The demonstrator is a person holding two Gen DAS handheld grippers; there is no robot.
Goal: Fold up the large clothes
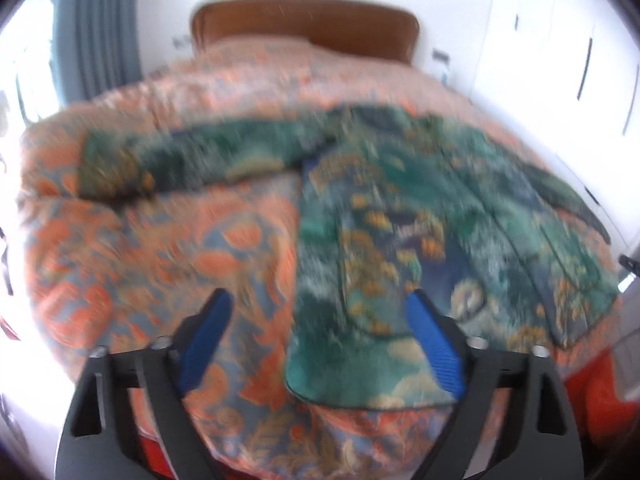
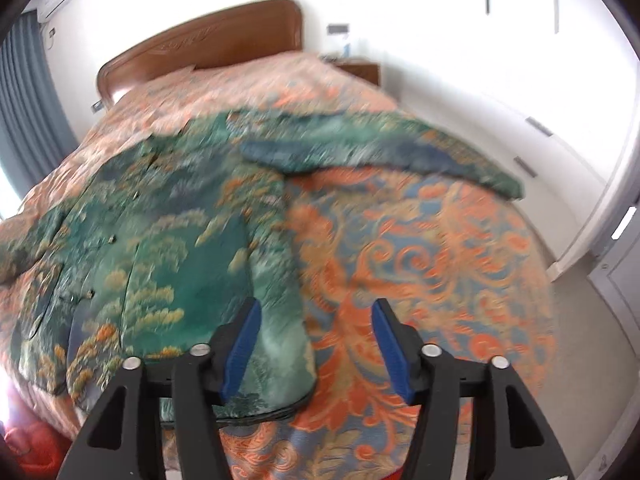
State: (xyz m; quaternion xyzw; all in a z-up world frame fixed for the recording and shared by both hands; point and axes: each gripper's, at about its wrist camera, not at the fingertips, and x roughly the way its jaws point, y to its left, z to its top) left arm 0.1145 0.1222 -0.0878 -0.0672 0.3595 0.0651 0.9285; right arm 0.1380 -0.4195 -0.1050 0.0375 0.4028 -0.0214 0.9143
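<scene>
Left gripper has its jaws spread really wide, nothing pinched between them; the pads are ribbed blue plastic on black angular arms with little silver bolts; the right-hand pad hangs over the near hem of the shirt without pressing on it, the other one is over bare cover. Right gripper is parted too, a bit narrower, also empty; its left pad sits over the shirt's near corner, the right one over the bedspread.

The shirt itself is a big long-sleeved thing, soft-looking fabric printed in deep green and teal with yellow-orange tree clumps and pale cloudy patches; it lies spread flat, both sleeves stretched out sideways, a dark piped edge along the rounded hem; a couple of small dark buttons show in the right wrist view. Both views are motion-blurred so finer detail is mush.

It's lying on a bedspread that's quilted and puffy, orange swirls and leaves on blue-grey; behind that a glossy brown wooden headboard with rounded corners; grey-blue pleated curtain on the left, white walls, white wardrobe doors with slim dark handles, a small wooden nightstand by the bed.
</scene>
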